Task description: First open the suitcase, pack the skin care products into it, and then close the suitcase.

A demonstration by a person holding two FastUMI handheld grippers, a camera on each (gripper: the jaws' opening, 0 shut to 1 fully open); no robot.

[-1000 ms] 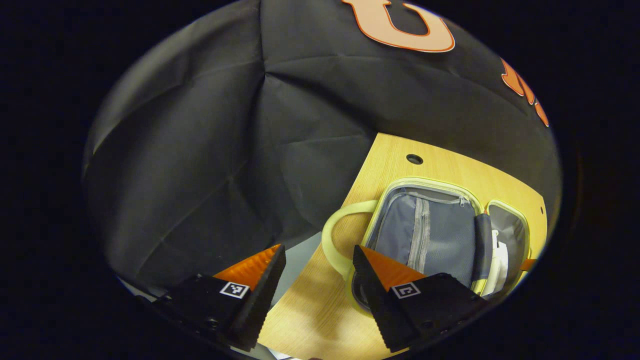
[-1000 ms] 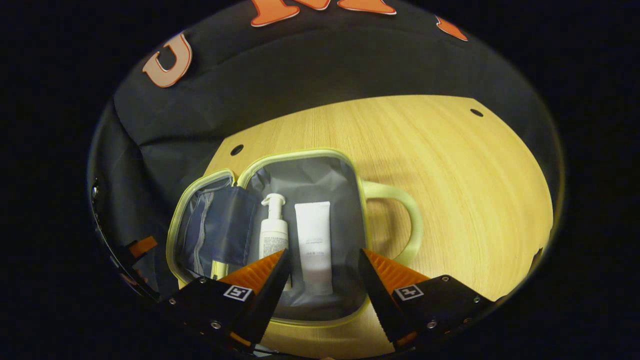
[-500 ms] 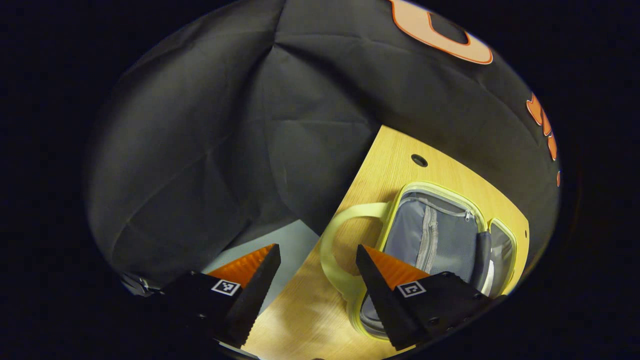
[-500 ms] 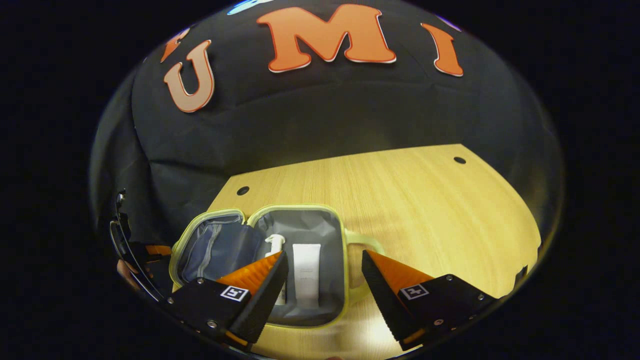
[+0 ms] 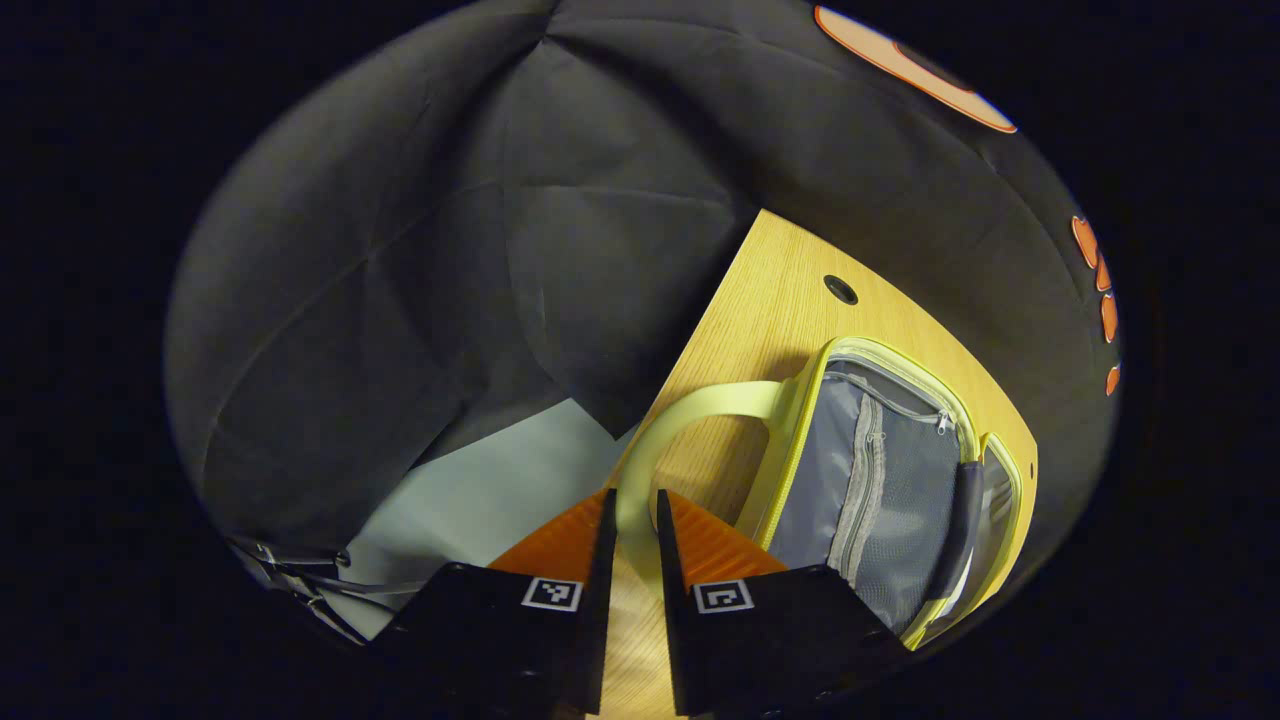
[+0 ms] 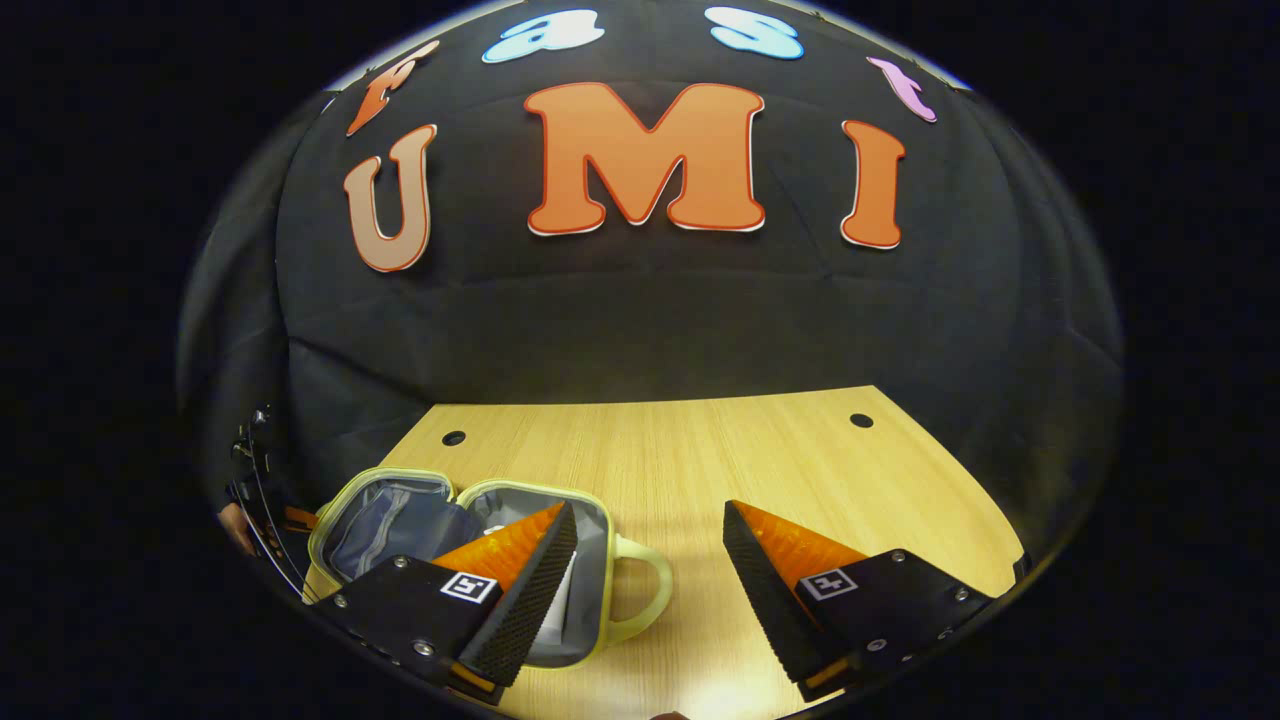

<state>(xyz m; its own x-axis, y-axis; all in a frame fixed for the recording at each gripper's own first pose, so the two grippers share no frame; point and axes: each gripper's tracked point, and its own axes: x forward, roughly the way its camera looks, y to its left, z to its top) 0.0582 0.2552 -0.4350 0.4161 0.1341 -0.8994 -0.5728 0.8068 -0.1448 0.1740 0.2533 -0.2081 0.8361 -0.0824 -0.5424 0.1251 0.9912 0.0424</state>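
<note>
A: Where do we stand? We see the bench (image 6: 720,450) with the suitcase (image 6: 400,515) lying open flat at its left end, both halves spread.

B: So opening is done. In the right gripper view we glimpse something pale (image 6: 563,600) inside the half with the handle, mostly hidden behind our own claw finger, so we judge the skin care products are packed, though we cannot count them from here.

A: Then closing is what is left. Our left claw (image 5: 632,525) has its fingers nearly together around the pale green handle (image 5: 655,445) of the zip-pocket half (image 5: 870,480); they seem to pinch it.

B: And our right claw (image 6: 648,545) hangs wide open above the bench, holding nothing, just beside the other half's handle (image 6: 648,590).

A: So we judge that we are about two thirds through: the lid still needs folding over.
</note>
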